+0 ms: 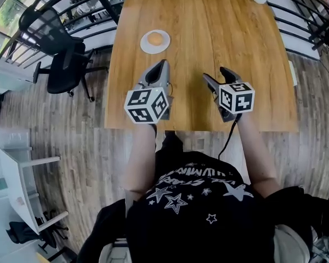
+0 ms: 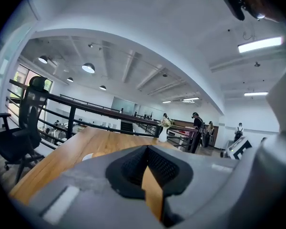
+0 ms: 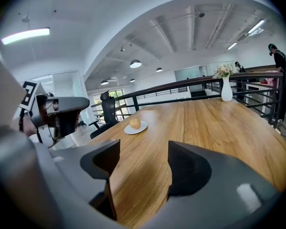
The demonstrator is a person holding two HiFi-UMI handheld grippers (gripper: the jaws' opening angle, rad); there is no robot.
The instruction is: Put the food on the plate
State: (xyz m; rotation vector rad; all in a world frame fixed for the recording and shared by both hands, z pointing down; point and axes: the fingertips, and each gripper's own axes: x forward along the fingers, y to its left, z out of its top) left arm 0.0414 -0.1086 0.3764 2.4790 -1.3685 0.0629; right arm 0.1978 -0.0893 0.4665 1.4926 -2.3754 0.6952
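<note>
Left tool (image 2: 147,149) shut — right tool (image 3: 143,159) wide open, empty.

The head view looks steeply down from above the person onto the wooden table (image 1: 208,37), with both grippers near its front edge. The right gripper view rides on the right gripper (image 1: 215,73), low and close over the tabletop, and faces across it toward the plate (image 3: 142,127) and the vase (image 3: 226,90). The left gripper view, on the left gripper (image 1: 163,64), tilts upward, so the ceiling (image 2: 133,32) fills most of it. All three views share the table and the office chair (image 1: 63,64).
</note>
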